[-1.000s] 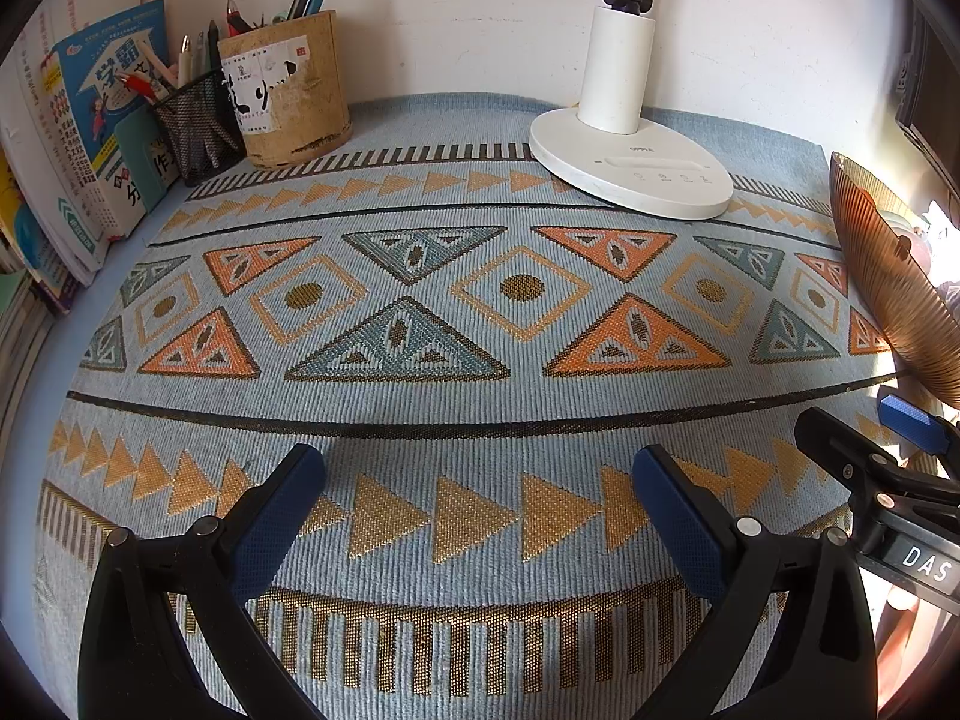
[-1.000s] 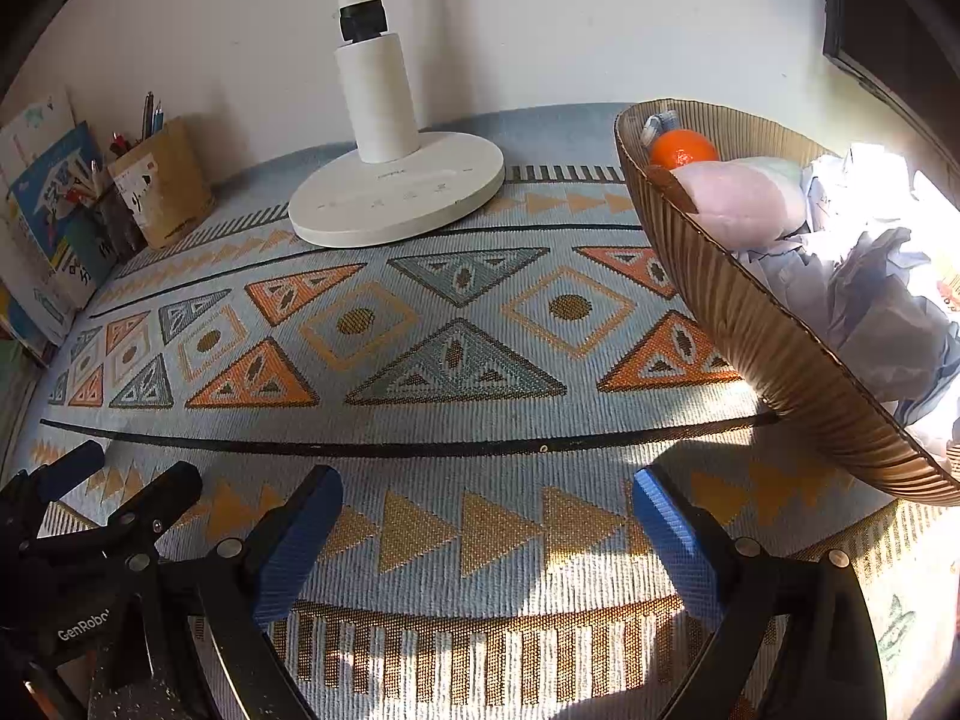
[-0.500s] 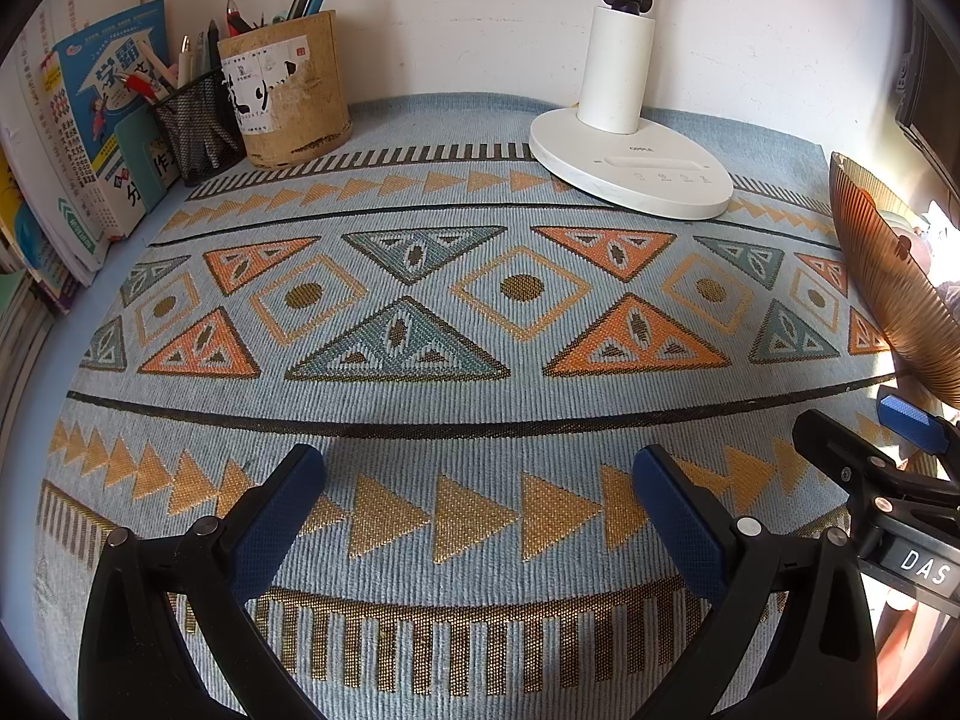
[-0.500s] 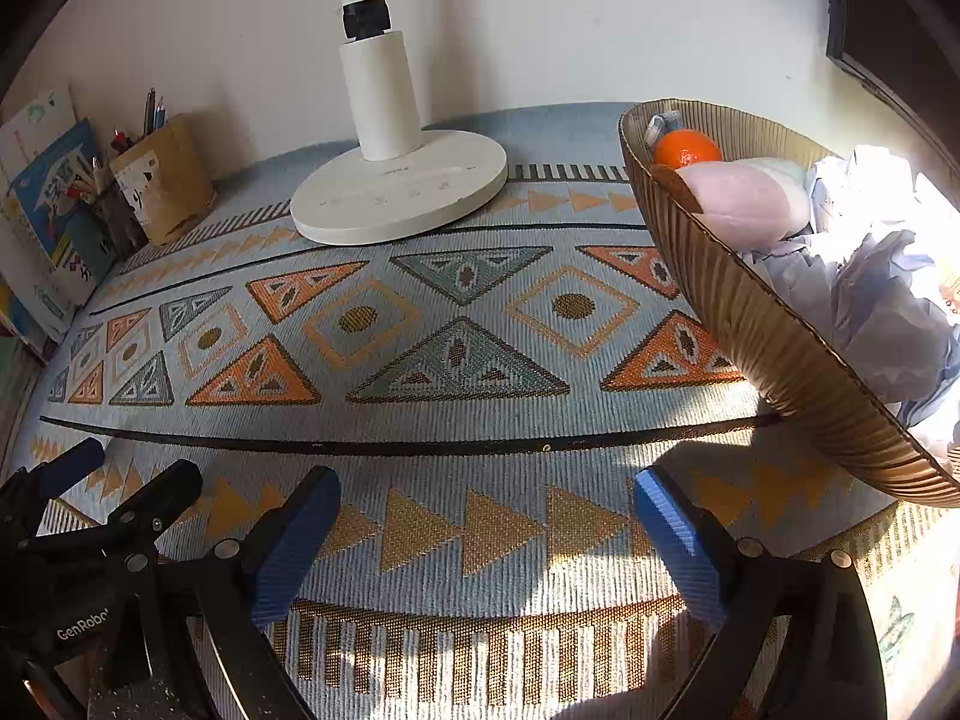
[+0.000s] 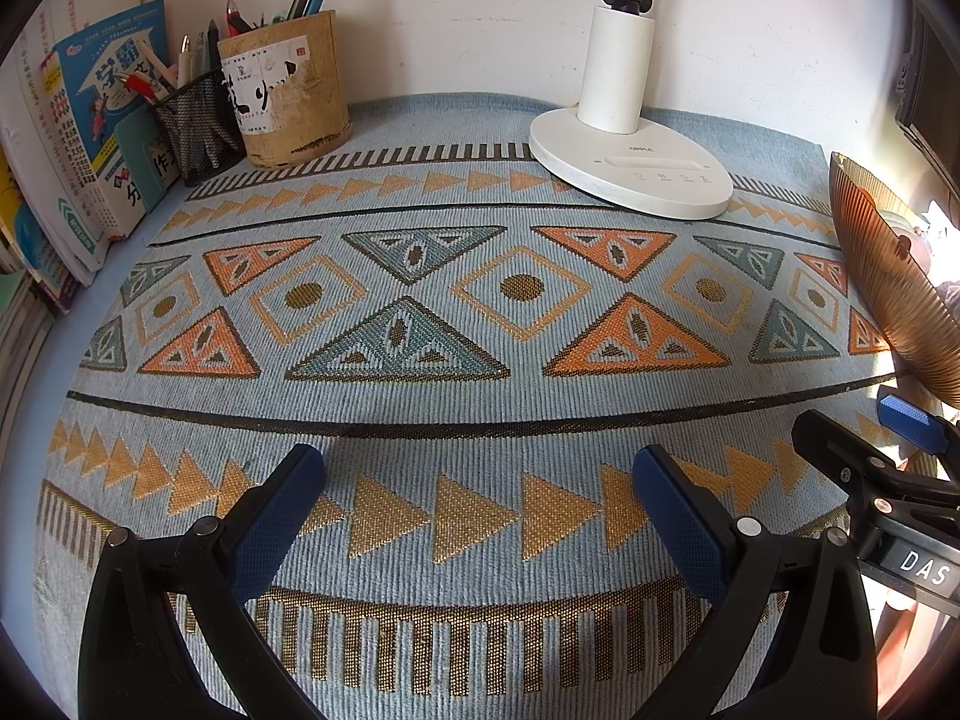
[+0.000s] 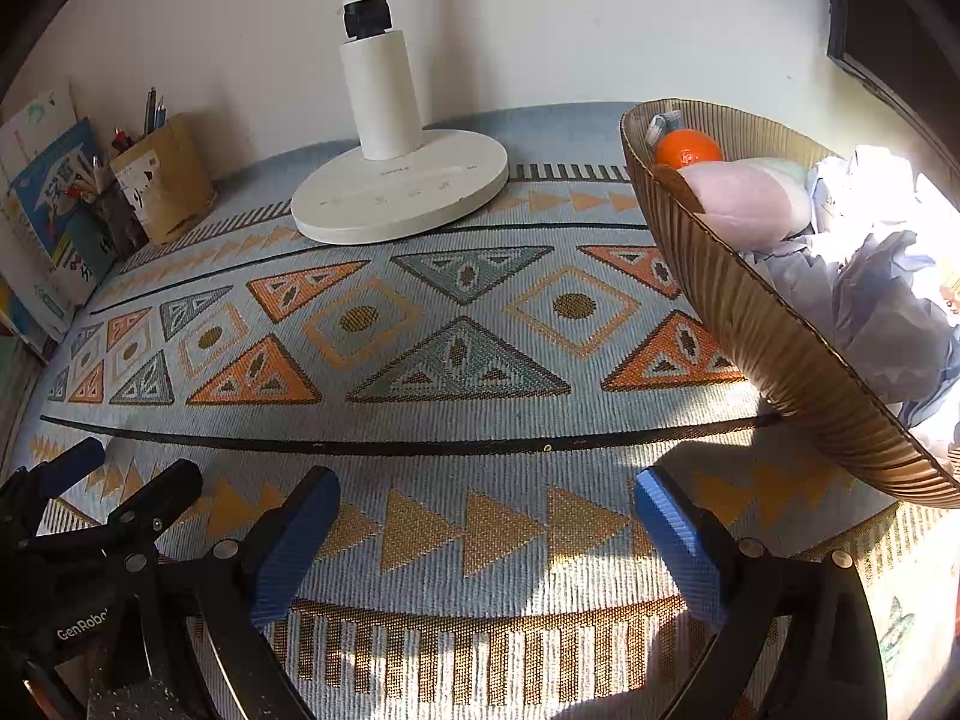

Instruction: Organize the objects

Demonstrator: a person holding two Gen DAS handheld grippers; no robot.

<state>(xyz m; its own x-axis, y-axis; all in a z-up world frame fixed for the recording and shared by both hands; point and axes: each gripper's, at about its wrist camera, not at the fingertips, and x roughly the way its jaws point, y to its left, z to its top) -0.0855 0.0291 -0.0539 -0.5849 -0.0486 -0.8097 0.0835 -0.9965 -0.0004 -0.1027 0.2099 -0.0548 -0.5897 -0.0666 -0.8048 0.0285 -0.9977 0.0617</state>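
Observation:
A ribbed brown bowl (image 6: 774, 342) stands at the right of the patterned mat (image 6: 456, 360); its edge shows as the bowl (image 5: 888, 288) in the left wrist view. Inside lie an orange (image 6: 687, 149), a pink pouch (image 6: 750, 204) and crumpled white paper (image 6: 888, 300). My right gripper (image 6: 486, 516) is open low over the mat, left of the bowl, with nothing between its fingers. My left gripper (image 5: 477, 501) is open too, empty, over the mat's near edge. Each gripper appears at the edge of the other's view.
A white lamp base (image 5: 630, 168) with its post stands at the back. A bamboo pen holder (image 5: 288, 90) and a black mesh pen cup (image 5: 198, 120) sit at the back left, beside leaning books (image 5: 78, 138). A wall closes the back.
The right wrist view has crept slightly forward and right toward the bowl. The left gripper has stayed where it was. Both stay open.

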